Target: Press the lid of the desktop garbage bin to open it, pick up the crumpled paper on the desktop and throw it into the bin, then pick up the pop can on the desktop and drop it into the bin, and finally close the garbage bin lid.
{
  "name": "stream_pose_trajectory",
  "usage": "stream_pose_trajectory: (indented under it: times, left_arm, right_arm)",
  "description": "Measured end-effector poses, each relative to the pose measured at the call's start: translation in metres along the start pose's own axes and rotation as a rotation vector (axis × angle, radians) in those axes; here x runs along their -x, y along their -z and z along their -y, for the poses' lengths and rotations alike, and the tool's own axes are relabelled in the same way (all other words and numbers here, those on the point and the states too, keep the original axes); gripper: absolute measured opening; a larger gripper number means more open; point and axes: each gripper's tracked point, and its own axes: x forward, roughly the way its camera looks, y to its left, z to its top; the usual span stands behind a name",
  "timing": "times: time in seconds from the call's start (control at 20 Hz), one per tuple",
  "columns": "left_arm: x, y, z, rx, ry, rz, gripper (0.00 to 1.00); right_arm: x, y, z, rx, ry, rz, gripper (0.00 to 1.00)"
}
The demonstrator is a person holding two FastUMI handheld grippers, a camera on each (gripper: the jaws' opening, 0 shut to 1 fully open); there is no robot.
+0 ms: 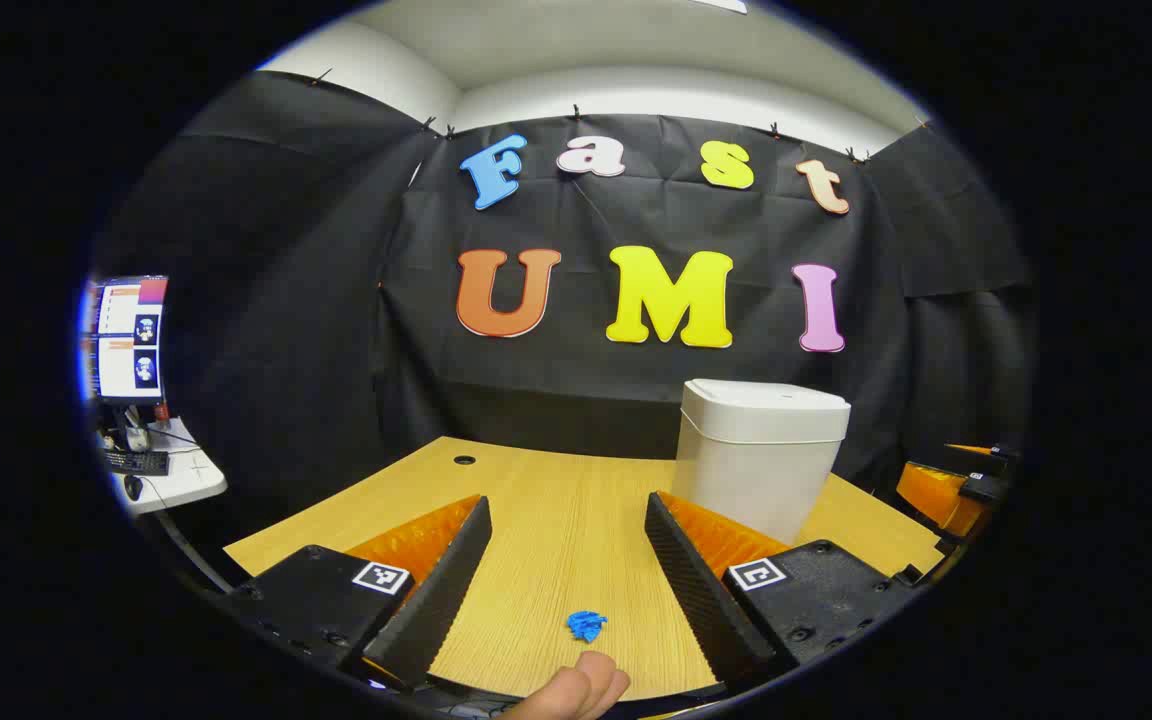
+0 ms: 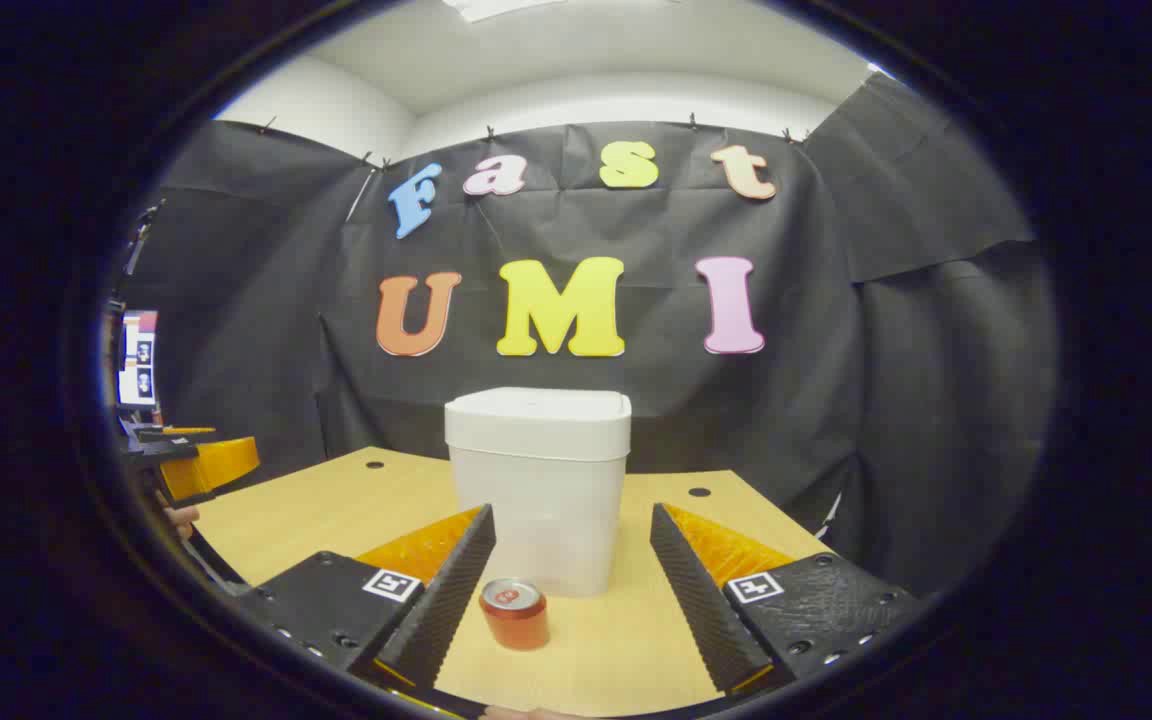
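Note:
A white desktop bin stands on the wooden table at the right of the left gripper view, its lid down. A small blue crumpled paper lies on the table between the fingers of my left gripper, which is open and empty. In the right gripper view the bin stands straight ahead, lid closed. An upright red pop can stands just in front of it, near the left finger of my open right gripper.
A side desk with a monitor and keyboard stands far left. A fingertip shows at the bottom of the left gripper view. The other gripper is at the left edge of the right gripper view. The table has cable holes.

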Motion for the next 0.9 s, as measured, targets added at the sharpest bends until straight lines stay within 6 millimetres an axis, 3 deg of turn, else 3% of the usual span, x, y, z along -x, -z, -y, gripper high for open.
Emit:
stream_pose_trajectory:
  times: [0.2,0.9]
  left_arm:
    - [-0.002,0.001,-0.004,-0.01,0.009,0.01,1.0]
    - [-0.009,0.016,0.013,-0.052,0.055,-0.016,1.0]
  right_arm:
    - [0.001,0.004,-0.004,-0.004,-0.006,-0.016,0.95]
    - [0.007,0.008,0.002,0.019,0.006,-0.022,0.95]
